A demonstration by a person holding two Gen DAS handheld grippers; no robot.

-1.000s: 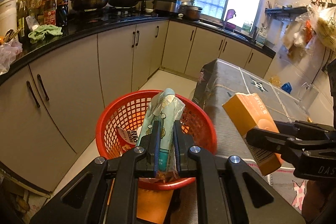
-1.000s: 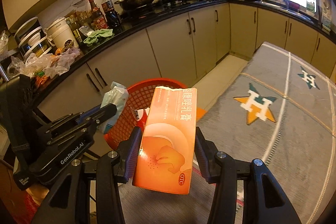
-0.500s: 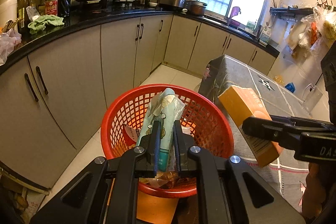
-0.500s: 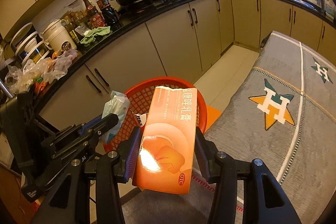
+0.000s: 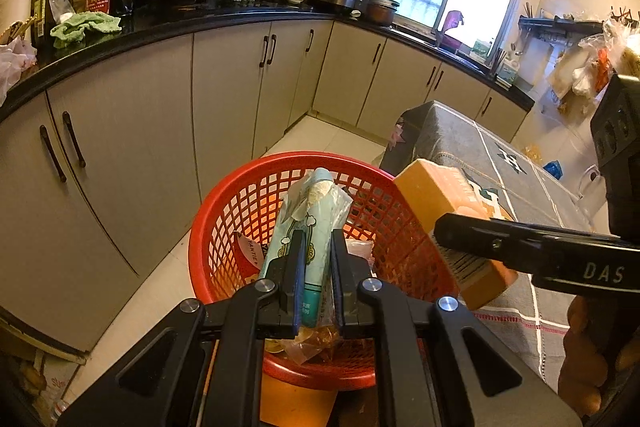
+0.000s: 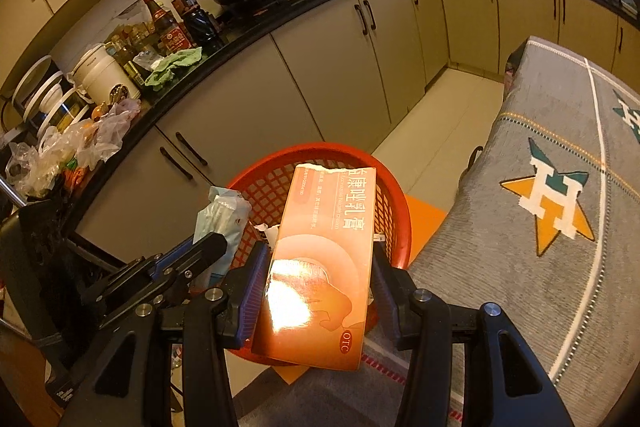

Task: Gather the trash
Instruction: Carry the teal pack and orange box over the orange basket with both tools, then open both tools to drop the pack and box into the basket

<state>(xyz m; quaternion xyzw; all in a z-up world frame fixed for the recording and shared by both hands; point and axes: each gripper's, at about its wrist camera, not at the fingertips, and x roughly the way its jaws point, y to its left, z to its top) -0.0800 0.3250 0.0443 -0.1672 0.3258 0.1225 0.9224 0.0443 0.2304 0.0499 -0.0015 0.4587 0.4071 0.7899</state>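
My left gripper [image 5: 315,247] is shut on a pale green plastic wrapper [image 5: 310,227] and holds it over a red mesh basket [image 5: 224,227] with some trash inside. My right gripper [image 6: 318,259] is shut on an orange cardboard box [image 6: 324,259] and holds it over the basket's [image 6: 394,195] right rim. The box [image 5: 436,195] and the right gripper's finger show at the right of the left wrist view. The wrapper [image 6: 220,215] and the left gripper show at the left of the right wrist view.
A table with a grey cloth [image 6: 560,267] stands right of the basket. Beige cabinets [image 5: 132,147] under a black counter [image 5: 160,27] with bottles, pans and a green rag run along the left and back. An orange sheet [image 6: 424,223] lies under the basket.
Both grippers have moved forward and closer to the basket with their loads. The orange box now hangs over the basket's rim.
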